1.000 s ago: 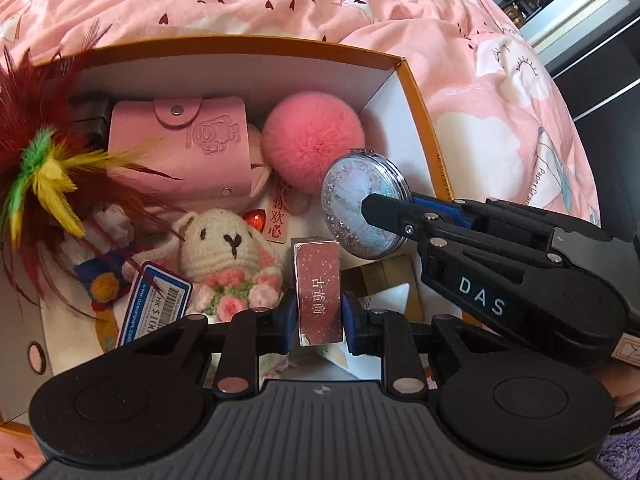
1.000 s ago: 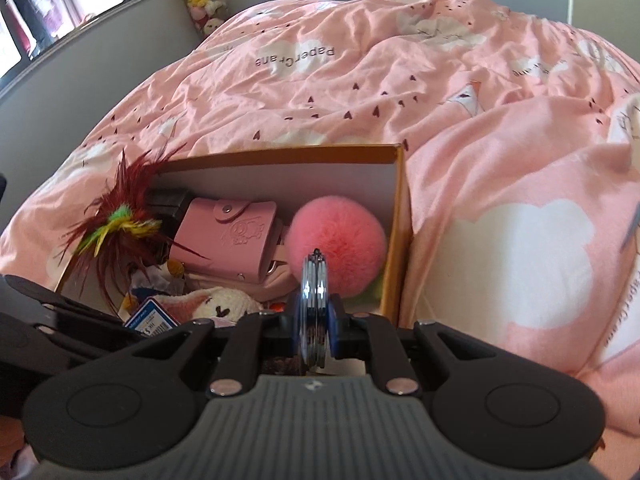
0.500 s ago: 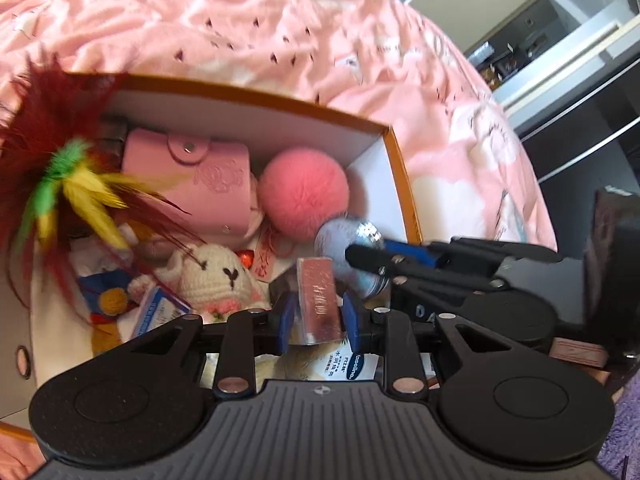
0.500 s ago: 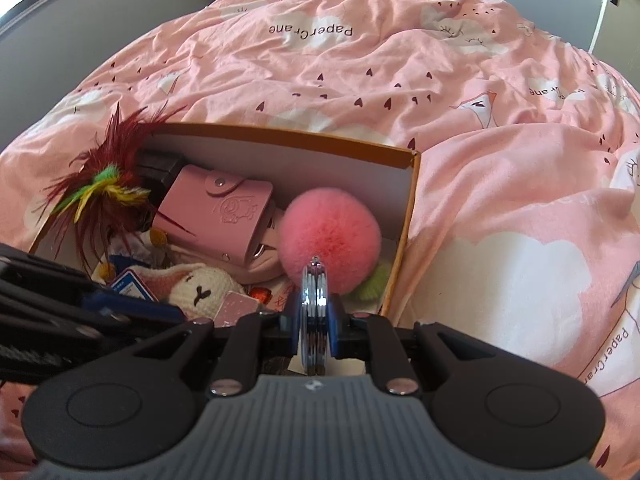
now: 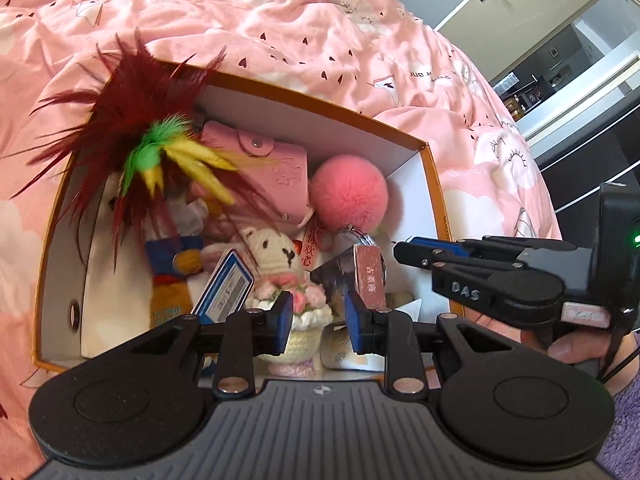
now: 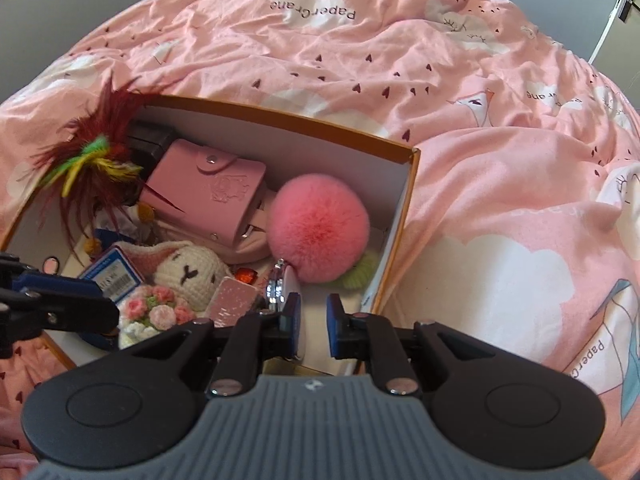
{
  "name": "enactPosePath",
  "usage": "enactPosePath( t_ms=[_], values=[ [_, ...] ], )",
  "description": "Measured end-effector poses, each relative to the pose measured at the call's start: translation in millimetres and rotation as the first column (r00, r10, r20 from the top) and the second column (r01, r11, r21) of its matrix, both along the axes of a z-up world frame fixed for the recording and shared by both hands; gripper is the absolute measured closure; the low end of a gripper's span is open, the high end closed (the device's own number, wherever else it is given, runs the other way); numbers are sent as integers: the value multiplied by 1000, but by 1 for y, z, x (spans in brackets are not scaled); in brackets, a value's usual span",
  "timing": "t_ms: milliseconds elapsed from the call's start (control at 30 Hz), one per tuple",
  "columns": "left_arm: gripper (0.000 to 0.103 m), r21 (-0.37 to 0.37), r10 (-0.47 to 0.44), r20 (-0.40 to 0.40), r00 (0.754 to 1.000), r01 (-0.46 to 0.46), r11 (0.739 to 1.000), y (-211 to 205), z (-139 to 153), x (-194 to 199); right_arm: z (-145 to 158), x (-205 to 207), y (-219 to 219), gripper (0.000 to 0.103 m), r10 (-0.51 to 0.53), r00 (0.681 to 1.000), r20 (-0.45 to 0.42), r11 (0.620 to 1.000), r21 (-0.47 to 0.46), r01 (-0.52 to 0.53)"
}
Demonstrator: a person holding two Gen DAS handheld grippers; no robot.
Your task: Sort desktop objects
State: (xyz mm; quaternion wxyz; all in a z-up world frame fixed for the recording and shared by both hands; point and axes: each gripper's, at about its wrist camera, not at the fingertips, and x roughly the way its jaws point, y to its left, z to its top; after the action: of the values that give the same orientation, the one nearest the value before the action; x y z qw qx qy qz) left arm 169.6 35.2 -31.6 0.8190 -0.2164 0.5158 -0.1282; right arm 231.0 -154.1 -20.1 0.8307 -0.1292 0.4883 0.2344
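An orange-rimmed white box (image 5: 434, 184) lies on a pink duvet, filled with small things. My left gripper (image 5: 318, 322) hangs over its near end with jaws widening. A small red carton (image 5: 370, 276) stands just past the right fingertip, not clamped. The same carton (image 6: 234, 300) lies beside the crochet bunny (image 6: 186, 266). My right gripper (image 6: 314, 320) hovers at the box's near right corner with a narrow empty gap. A round silver compact mirror (image 6: 276, 290) leans on edge against the outside of its left finger. In the left wrist view, the right gripper (image 5: 400, 250) reaches in beside the mirror (image 5: 348, 238).
The box also holds a pink pompom (image 6: 318, 228), a pink snap wallet (image 6: 208, 192), a red, green and yellow feather toy (image 5: 136, 132), a barcode tag (image 5: 226, 292) and a knitted doll. A hand (image 5: 576, 348) holds the right gripper. Rumpled duvet (image 6: 480, 240) surrounds the box.
The left jaws opened off the red carton, and the left hand drew back and tilted. The mirror, earlier clamped upright between the right pads, now leans outside the left finger.
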Motion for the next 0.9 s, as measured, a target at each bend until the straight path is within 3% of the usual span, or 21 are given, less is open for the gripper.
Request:
enactPosePath(
  t_ms=[100,300,400,700,800,900],
  values=[
    [72,-5,12,-3,1000,-12,1000,3,-1,-5,2,0,0,88,0,999,-33,999,43,1],
    [71,-11,18,-3,1000,-18,1000,7,-1,-14,-10,0,2,89,-31,995,-91,998,45,35],
    [71,-4,16,2,1000,-16,1000,7,0,-19,-8,-7,-1,89,-39,996,-77,997,58,44],
    [67,130,12,91,996,-24,991,-2,17,-40,26,-57,-16,88,-86,994,65,986,149,75],
    [66,182,8,144,990,-35,983,-6,26,-48,35,-80,-13,78,-113,987,115,975,202,88],
    [64,225,10,209,978,-58,973,-9,34,-60,39,-106,-5,77,-133,974,184,972,216,92]
  ],
)
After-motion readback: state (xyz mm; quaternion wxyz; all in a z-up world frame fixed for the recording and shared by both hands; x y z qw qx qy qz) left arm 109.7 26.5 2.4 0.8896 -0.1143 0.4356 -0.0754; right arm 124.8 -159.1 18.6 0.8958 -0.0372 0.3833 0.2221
